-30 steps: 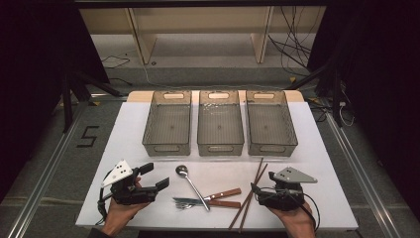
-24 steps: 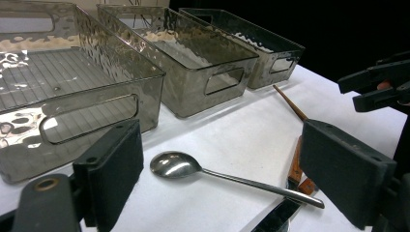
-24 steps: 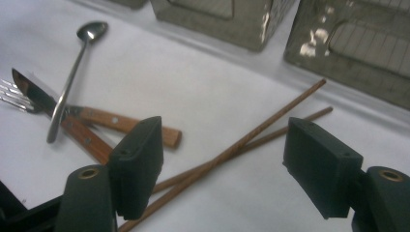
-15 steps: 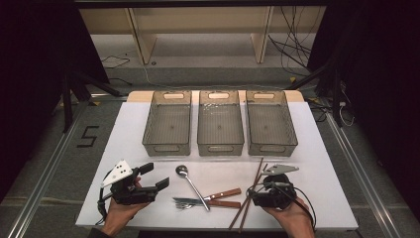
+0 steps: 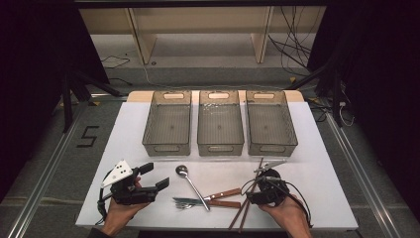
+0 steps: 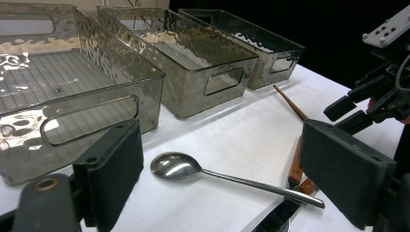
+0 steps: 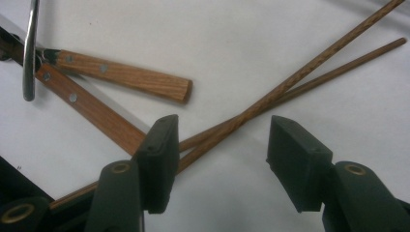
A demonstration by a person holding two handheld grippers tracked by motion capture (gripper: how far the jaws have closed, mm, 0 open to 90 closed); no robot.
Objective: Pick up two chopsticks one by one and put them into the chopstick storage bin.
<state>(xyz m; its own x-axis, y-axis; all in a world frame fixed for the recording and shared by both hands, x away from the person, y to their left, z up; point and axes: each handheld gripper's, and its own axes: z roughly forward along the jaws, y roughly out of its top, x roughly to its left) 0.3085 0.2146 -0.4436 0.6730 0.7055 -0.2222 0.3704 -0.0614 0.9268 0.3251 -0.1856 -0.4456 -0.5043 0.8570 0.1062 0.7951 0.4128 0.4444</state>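
The right hand-held gripper [image 7: 220,159] hangs released over the crossed chopsticks [image 7: 270,94], which lie between its spread jaws on the surface [image 7: 241,34].

The right gripper [image 5: 252,194] has tipped down over the crossed chopsticks [image 5: 249,198], jaws apart.

Your right gripper [image 5: 257,194] is covering the middle of the chopsticks [image 5: 246,208] in the high view. In the right gripper view the chopsticks' [image 7: 290,82] tips are running off at 1 o'clock, and the spoon [image 7: 30,48] is getting cut at 11 o'clock. Your forearms are leaving the high view at 6 o'clock.
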